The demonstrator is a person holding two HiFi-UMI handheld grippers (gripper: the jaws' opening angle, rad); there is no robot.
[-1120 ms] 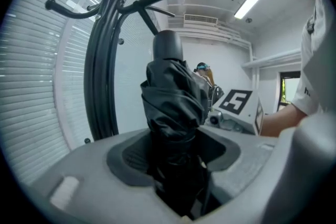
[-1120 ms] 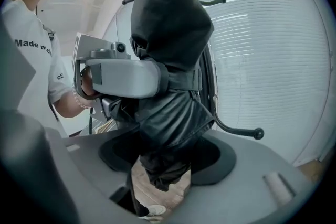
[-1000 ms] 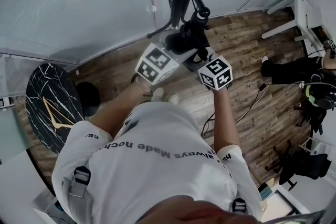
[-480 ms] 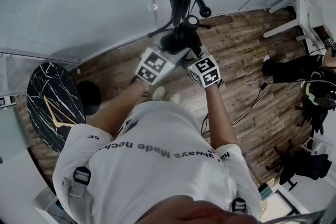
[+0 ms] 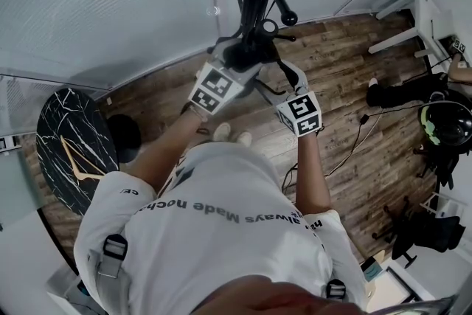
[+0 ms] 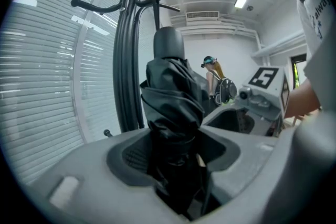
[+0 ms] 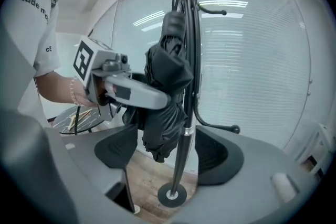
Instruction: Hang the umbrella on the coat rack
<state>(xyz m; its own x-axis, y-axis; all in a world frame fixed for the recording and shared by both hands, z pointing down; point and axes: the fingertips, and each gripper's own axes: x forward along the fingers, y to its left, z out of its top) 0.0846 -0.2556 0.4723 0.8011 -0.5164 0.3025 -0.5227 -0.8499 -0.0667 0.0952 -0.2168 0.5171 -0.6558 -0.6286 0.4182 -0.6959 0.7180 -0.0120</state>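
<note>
Left gripper view: your left gripper is clamped on the folded umbrella, with the coat rack close at nine o'clock. The fabric looks soft, light and slippery, so squeeze through to the stiff shaft. Your right gripper has just been opening, with nothing between its jaws.

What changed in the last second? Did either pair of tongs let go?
The right tongs have just been opening, with nothing pressed between them, and pulled back from the umbrella. The left tongs still clamp the umbrella beside the coat rack.
</note>
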